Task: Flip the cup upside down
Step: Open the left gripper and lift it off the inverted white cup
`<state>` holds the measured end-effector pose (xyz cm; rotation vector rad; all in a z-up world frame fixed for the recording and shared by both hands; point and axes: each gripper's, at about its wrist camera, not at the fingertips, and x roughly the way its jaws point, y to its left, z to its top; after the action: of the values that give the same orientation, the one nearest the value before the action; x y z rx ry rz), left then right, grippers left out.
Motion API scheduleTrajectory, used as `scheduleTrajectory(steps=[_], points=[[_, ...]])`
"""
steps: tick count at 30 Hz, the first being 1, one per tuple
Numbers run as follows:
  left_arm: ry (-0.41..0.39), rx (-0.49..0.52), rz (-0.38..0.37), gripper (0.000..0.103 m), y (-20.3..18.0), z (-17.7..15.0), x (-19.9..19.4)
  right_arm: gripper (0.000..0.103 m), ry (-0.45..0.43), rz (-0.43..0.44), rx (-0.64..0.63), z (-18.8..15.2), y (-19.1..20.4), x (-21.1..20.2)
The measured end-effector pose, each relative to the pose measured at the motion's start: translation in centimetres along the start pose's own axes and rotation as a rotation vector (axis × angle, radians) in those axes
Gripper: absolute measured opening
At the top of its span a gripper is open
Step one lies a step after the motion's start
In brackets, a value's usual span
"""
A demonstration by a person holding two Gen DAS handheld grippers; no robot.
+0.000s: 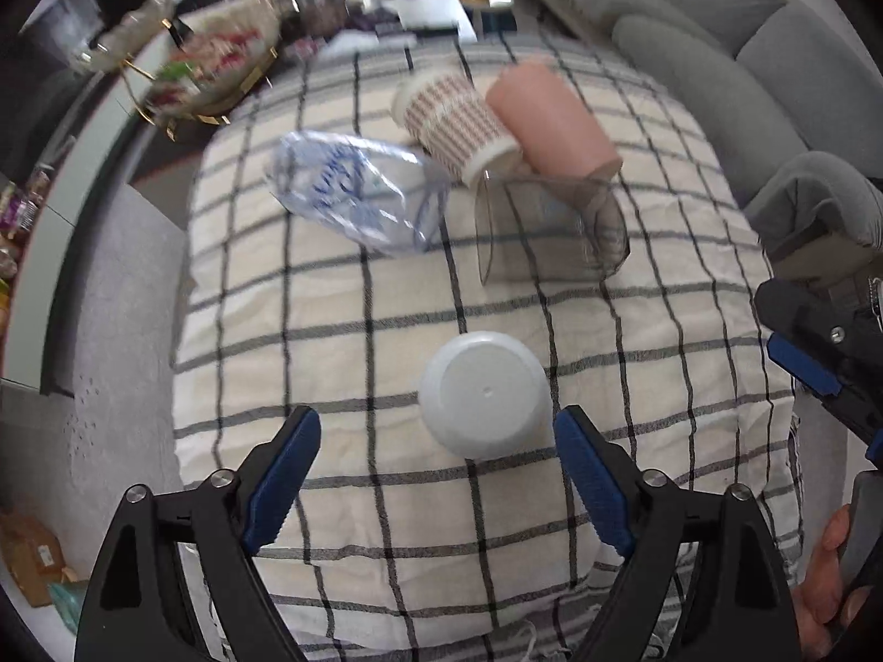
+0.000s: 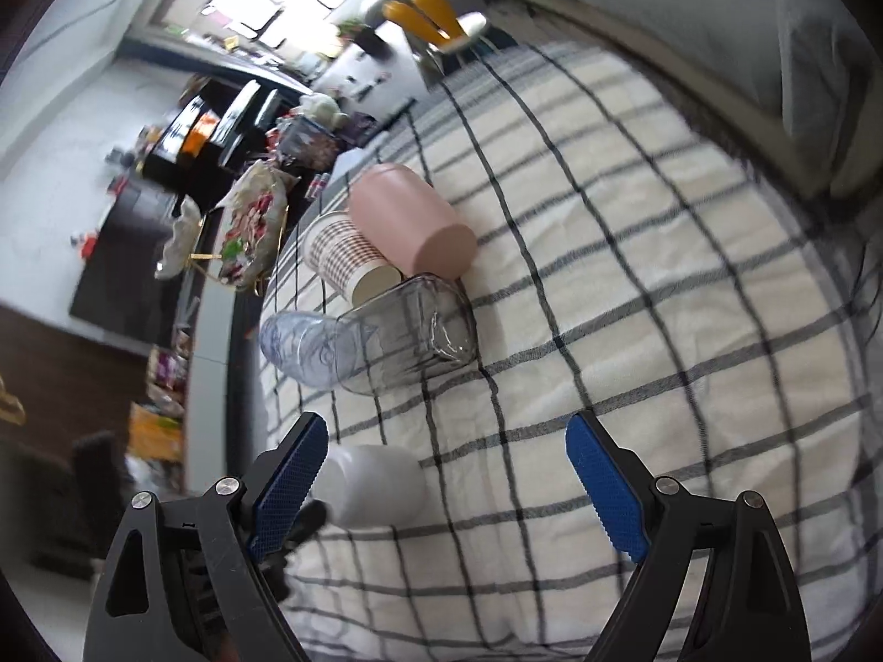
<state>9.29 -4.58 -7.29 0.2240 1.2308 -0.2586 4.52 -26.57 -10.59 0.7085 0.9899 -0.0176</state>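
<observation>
A white plastic cup [image 1: 484, 393] stands upside down on the checked cloth [image 1: 342, 331], its flat base facing up, just ahead of my left gripper [image 1: 439, 444], which is open and empty with a pad on either side. In the right wrist view the white cup [image 2: 371, 484] sits by my left finger. My right gripper [image 2: 447, 455] is open and empty; it also shows at the right edge of the left wrist view [image 1: 811, 364]. Further back lie a pink cup [image 1: 552, 116], a patterned paper cup [image 1: 452, 121], a clear glass [image 1: 552, 226] and a clear printed plastic cup [image 1: 353, 193], all on their sides.
A grey sofa [image 1: 745, 44] runs along the right and back. A cluttered side table with gold legs [image 1: 193, 77] stands at the back left. Grey carpet [image 1: 121, 298] lies left of the cloth's edge. A cardboard box [image 1: 27, 557] sits low left.
</observation>
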Motion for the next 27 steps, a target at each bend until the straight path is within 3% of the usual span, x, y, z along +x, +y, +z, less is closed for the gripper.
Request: scheduleTrajectory(steps=[3, 6, 16, 23, 27], points=[[-0.107, 0.002, 0.051, 0.092, -0.4, -1.0, -1.8, 0.089, -0.055, -0.043, -0.081, -1.1, 1.0, -1.4], [-0.166, 0.0, 0.076, 0.093, -0.4, -2.7, -2.8, 0.089, -0.096, -0.076, -0.137, -2.1, 1.5, -2.6], [-0.271, -0.069, 0.064, 0.093, -0.5, -7.9, -3.6, 0.092, -0.238, -0.206, -0.292, -5.5, 3.3, -5.3], [-0.357, -0.1, 0.065, 0.094, -0.3, -9.4, -4.3, 0.097, -0.396, -0.337, -0.401, -8.0, 4.7, -7.0], [-0.379, -0.116, 0.061, 0.094, -0.1, -10.0, -4.3, 0.097, -0.402, -0.381, -0.435, -8.4, 5.3, -7.0]])
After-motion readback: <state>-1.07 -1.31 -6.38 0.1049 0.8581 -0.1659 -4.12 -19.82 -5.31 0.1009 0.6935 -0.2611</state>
